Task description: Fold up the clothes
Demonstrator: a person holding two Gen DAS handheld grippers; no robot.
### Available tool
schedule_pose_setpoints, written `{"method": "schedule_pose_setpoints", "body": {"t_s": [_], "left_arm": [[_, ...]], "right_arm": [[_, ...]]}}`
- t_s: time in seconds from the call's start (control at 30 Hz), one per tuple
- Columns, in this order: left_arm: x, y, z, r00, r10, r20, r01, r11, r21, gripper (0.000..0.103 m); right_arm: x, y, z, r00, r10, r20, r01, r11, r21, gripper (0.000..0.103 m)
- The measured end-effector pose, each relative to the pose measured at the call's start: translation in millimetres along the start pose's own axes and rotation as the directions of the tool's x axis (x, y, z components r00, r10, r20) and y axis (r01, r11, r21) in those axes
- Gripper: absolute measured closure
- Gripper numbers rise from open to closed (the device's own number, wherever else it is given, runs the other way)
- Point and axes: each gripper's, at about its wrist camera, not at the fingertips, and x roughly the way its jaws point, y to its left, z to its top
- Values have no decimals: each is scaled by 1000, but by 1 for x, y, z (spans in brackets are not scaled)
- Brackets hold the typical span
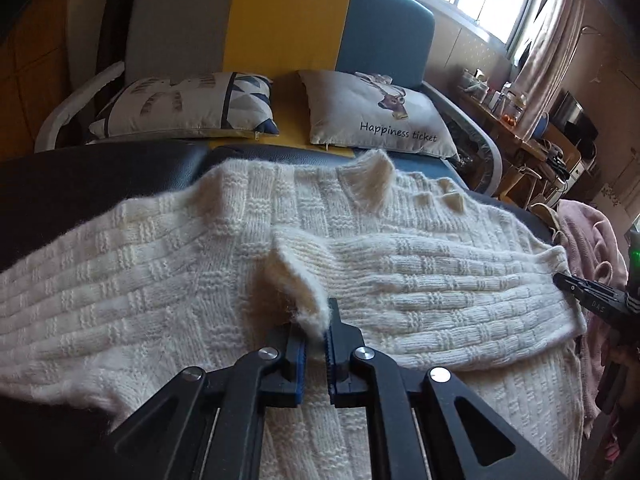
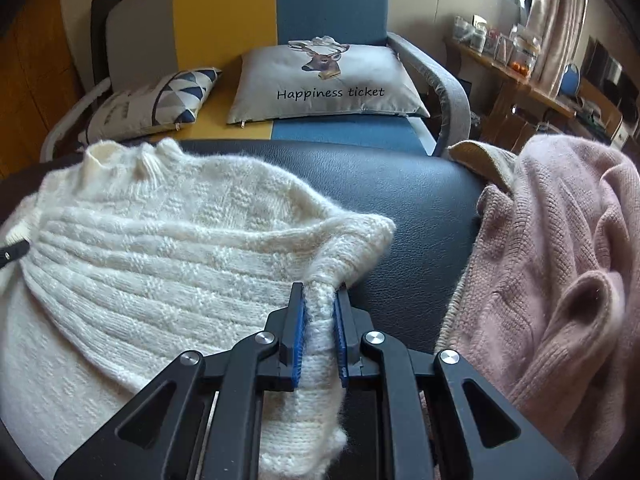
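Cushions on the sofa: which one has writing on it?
The grey cushion with the deer picture, reading "Happiness ticket". The other cushion shows only blue triangles.

Right claw [image 2: 319,312] clamped on bunched fold of white knit sweater [image 2: 160,248], blue pads [image 2: 299,332] pressing wool from both sides. Sweater spread over black leather surface [image 2: 400,200], collar at far left. Tip of other claw [image 2: 14,254] touching sweater at left edge. Pink knit garment [image 2: 560,280] heaped at right, apart from sweater. Behind: sofa [image 2: 332,12] in grey, yellow, blue; deer cushion [image 2: 332,80] reading "Happiness ticket"; triangle-pattern cushion [image 2: 160,100] beside it.
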Motion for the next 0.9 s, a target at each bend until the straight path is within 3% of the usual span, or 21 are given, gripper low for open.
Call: {"method": "schedule_pose_setpoints", "body": {"t_s": [0.07,0.17,0.37,0.43,0.63,0.77,0.9], "left_arm": [[0,1,-2,1000,-12,-9,12,1000,-24,96],[3,3,-8,999,-38,-25,36,998,-58,96],[12,19,-7,992,-107,-58,96,979,-178,96],[14,23,-5,989,-130,-66,113,968,-222,96],[17,22,-3,988,-126,-83,105,968,-227,95],[16,20,-3,989,-116,-90,95,973,-213,95],[16,20,-3,990,-114,-86,94,974,-205,95]], "right_arm": [[-5,-12,3,996,84,-16,-82,994,77,86],[-27,-31,4,994,103,28,-106,982,157,86],[-70,-37,-38,997,46,61,-53,990,128,85],[-74,-32,-59,996,68,58,-75,990,123,85],[-59,-8,-102,982,184,28,-186,975,124,86],[-45,-4,-95,983,162,84,-173,974,148,86],[-38,-20,-83,986,88,141,-117,970,214,86]]}}
